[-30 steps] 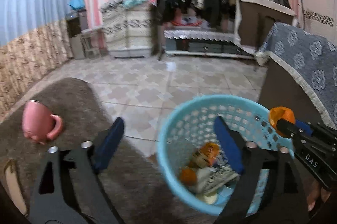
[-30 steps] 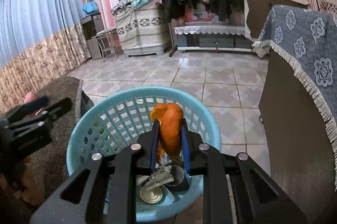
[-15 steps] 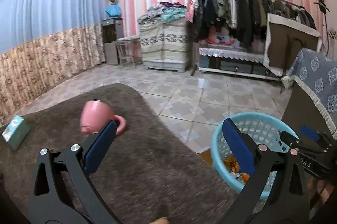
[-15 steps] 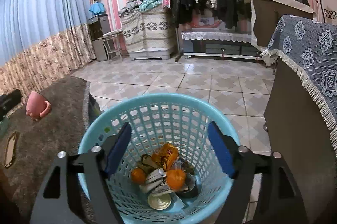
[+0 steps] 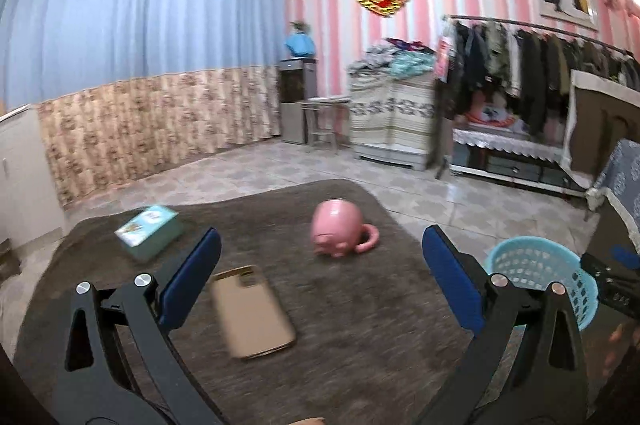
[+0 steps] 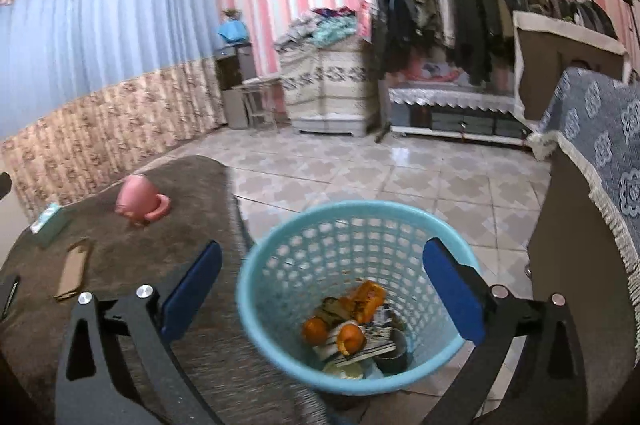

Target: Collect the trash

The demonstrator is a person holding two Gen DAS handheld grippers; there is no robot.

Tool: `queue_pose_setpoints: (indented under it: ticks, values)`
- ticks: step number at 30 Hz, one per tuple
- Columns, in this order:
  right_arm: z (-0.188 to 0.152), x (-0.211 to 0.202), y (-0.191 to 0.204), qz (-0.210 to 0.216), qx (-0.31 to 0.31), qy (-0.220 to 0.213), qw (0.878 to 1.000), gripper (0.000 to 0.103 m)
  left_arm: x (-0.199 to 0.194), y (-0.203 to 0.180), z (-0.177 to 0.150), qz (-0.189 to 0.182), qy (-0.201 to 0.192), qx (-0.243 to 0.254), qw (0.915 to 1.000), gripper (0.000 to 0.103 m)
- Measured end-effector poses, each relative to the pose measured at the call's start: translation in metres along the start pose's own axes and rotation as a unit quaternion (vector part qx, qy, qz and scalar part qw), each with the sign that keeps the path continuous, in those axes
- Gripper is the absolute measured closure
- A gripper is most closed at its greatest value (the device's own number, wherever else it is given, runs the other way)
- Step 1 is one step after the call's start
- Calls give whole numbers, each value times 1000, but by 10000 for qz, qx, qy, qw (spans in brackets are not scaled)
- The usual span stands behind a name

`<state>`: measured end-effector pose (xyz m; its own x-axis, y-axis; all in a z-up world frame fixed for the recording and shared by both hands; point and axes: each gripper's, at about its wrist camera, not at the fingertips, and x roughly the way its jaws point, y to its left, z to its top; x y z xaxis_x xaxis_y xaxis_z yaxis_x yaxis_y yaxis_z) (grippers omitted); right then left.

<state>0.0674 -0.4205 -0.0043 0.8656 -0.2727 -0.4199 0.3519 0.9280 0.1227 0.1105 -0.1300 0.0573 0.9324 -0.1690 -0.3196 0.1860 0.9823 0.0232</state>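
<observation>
A light blue plastic basket [image 6: 296, 265] stands on the floor beside the table, holding orange peels [image 6: 350, 337], wrappers and other trash. My right gripper [image 6: 323, 247] hangs above its rim; its jaws are opening and nothing is between them. My left gripper [image 5: 320, 237] is open and empty over the brown-clothed table [image 5: 360, 325]. On the cloth ahead of it lie a pink mug [image 5: 340, 229] on its side, a tan phone case [image 5: 252, 309] and a teal box [image 5: 148, 231]. The basket [image 5: 532, 265] shows at the right in the left wrist view.
A dark cabinet under a blue patterned cloth [image 6: 600, 165] rises right of the basket. Tiled floor [image 6: 400, 177] stretches back to a clothes rack [image 6: 480, 17] and a draped chest. Curtains line the left wall.
My right gripper let go of the orange peel, which now lies in the basket, and its jaws spread wide. My left gripper swung left and up from the basket to the table.
</observation>
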Motion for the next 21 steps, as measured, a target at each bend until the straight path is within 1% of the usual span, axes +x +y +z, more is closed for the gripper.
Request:
queue_pose_setpoints:
  ticks: [4,7,11,15,18,21]
  values:
    - [-1,-20,26,148,-146,19,9998,4,-25,25,-9,152,48,-127,9998,5]
    - [-12,-33,43,298,-213,177,9992,4,-40,40,-18,240,102,-299,9992,6]
    - [-27,-51,68,386,-602,254,9971,4,-56,47,-34,203,250,-336,9989,5]
    - [-44,-71,90,542,-963,298,9934,4,-74,54,-51,245,272,-364,9987,5]
    - [-51,-80,99,602,-1049,253,9923,4,-83,58,-59,246,275,-434,9984,5]
    - [-58,-87,101,731,-1020,222,9918,4,-91,61,-64,331,221,-409,9984,5]
